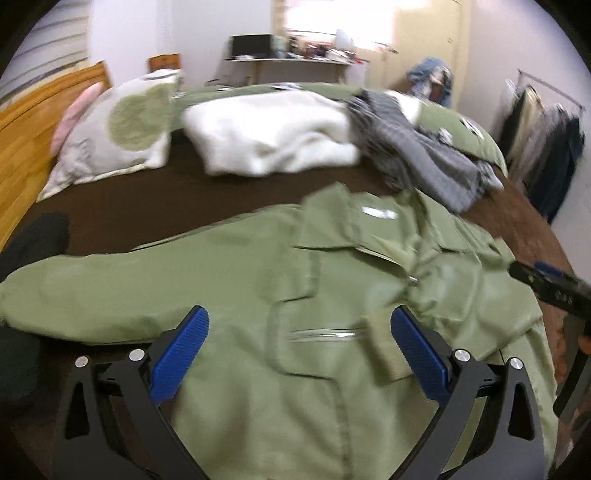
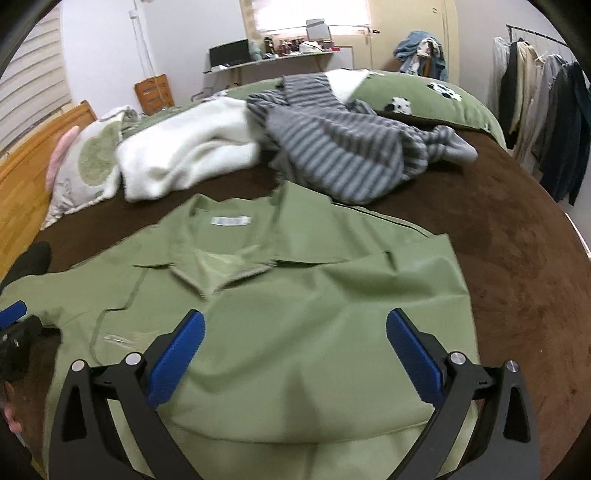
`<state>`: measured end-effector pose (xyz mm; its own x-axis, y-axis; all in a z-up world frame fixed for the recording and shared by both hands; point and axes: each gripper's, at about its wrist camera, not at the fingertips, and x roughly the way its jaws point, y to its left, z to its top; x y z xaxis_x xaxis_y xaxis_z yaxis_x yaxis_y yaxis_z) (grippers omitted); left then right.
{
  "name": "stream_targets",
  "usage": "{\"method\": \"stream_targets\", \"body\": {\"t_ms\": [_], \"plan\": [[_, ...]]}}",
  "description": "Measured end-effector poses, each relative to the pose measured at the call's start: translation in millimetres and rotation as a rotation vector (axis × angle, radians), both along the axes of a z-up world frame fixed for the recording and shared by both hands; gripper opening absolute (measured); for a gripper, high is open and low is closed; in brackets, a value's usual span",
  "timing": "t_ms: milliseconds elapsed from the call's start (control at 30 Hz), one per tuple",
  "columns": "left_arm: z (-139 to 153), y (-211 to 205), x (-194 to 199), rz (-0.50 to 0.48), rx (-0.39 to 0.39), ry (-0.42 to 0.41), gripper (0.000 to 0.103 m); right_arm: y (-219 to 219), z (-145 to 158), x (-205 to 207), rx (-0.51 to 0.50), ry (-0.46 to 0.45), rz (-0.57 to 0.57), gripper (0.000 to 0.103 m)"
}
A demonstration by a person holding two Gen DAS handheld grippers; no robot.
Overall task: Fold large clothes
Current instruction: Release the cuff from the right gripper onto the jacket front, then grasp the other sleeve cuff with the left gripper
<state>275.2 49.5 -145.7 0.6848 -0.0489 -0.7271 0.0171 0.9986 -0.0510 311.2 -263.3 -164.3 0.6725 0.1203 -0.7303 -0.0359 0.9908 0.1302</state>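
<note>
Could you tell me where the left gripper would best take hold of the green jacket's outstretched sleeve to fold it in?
Probably near the cuff end of the sleeve, coming down from above. It lies flat and straight on the brown bedspread, stretching away from the green jacket, so its end is free to carry across. The left gripper is open and empty.

1. Daylight floods through the window (image 2: 306, 14) at the far wall, blown out to white glare.
2. Motion blur smears the left wrist view, softening the white blanket (image 1: 273, 136) and striped garment (image 1: 417, 147).
3. The right wrist view is sharper.
4. Fisheye distortion bends the bed (image 2: 517, 258); corners vignette to black.
</note>
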Motion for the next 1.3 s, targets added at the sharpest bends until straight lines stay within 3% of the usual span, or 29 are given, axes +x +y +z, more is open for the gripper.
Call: {"method": "stream_targets", "body": {"t_ms": [267,633,800,1000,1100,1167,1233,1300], "plan": [[11.2,121.3,-25.2,0.229,-0.033,-0.006,0.097,62.0,10.3,-4.9,0.018,0.002,0.057,0.097],[5.9,270.0,-70.5,0.504,-0.121,-0.04,0.096,151.9,-6.0,2.8,0.078,0.049,0.167,0.097],[-12.8,313.9,-69.0,0.582,-0.256,0.011,0.088,179.8,-11.5,6.1,0.062,0.048,0.214,0.097],[-33.5,325.1,-50.9,0.584,-0.306,0.045,0.087,194.4,-25.8,12.4,0.062,0.068,0.236,0.097],[-39.4,333.4,-37.5,0.573,-0.315,0.053,0.075,198.7,-35.5,16.0,0.061,0.079,0.242,0.097],[-43.8,343.7,-31.3,0.579,-0.356,0.056,0.072,201.5,-41.6,18.5,0.06,0.087,0.246,0.097],[-48.5,353.0,-25.3,0.59,-0.381,0.069,0.055,205.8,-47.6,20.5,0.061,0.094,0.25,0.097],[-51.9,360.7,-21.7,0.591,-0.4,0.069,0.044,210.8,-53.6,22.6,0.063,0.102,0.257,0.097]]}}
